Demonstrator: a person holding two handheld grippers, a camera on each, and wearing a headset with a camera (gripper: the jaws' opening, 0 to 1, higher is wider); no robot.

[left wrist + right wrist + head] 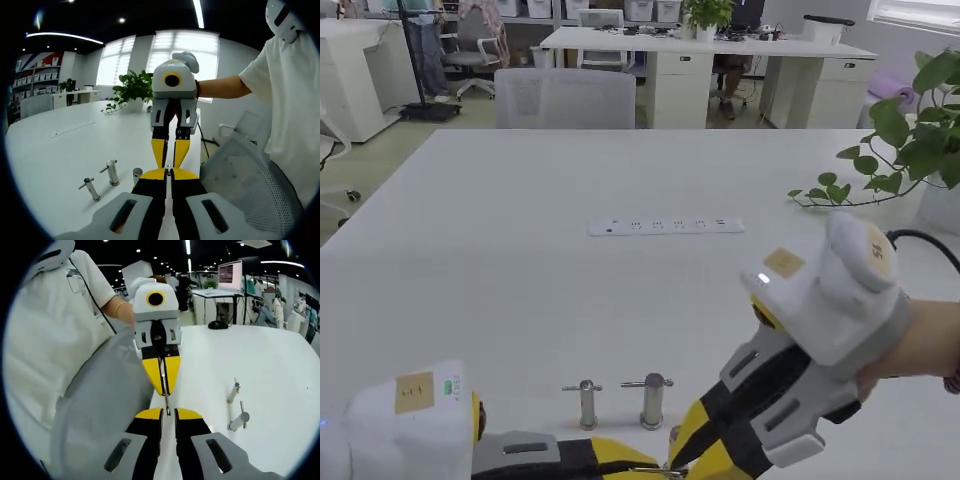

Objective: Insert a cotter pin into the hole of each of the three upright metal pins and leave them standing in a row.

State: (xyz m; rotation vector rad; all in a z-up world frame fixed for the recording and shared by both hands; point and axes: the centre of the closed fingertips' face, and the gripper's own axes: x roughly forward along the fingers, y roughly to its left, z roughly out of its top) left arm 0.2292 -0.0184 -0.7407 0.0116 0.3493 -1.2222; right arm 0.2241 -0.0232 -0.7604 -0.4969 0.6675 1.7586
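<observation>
The cotter pin (166, 402) sits pinched between the meeting tips of the left gripper (168, 174) and the right gripper (168, 412), both clenched on it. Just left of the left gripper's tips stands a metal pin (137, 176). Farther left stand a second metal pin (112, 172) and a third metal pin (90, 189), each carrying a cross-piece.

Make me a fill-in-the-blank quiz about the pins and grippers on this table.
1. ___ metal pins stand on the table.
2. ___ of them already carry a crosspiece through the hole.
3. The left gripper and right gripper, tip to tip, both grip one thin ___.
Missing: three; two; cotter pin.
</observation>
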